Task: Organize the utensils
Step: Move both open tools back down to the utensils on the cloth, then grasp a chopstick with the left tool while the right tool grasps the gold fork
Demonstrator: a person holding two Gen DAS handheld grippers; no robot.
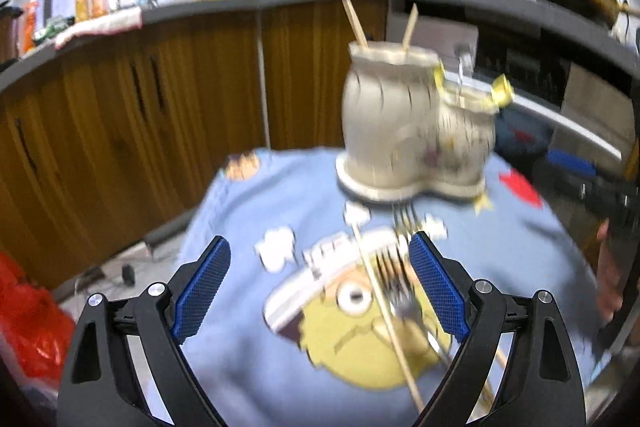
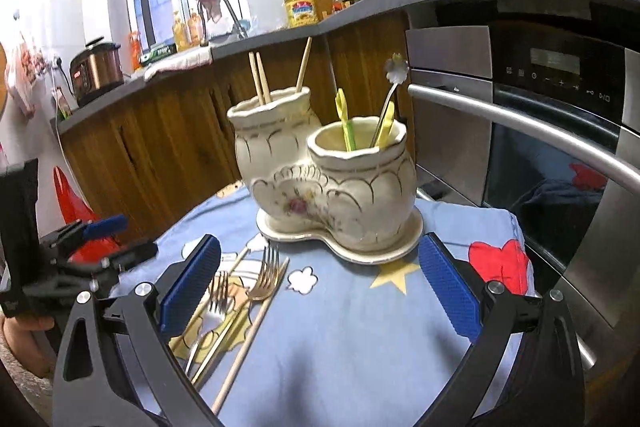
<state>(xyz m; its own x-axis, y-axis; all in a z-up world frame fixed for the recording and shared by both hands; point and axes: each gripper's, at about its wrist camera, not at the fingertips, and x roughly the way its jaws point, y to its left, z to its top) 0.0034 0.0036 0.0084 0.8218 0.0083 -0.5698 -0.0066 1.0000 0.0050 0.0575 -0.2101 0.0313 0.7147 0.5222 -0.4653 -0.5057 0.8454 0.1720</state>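
Forks (image 2: 240, 291) lie beside open right tongs (image 2: 320, 287).

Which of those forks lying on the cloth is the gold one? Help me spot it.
Start at the cream double-pot holder on the blue cloth. Just before it, to the left, lie utensils; the gold fork is nearest the holder, beside a silver fork and a wooden chopstick.

Both hand-held grippers are held low and level, pointing forward: the left hand-held gripper (image 1: 320, 283) has its blue pads spread wide, and the right hand-held gripper (image 2: 320, 287) likewise gapes, gripping nothing
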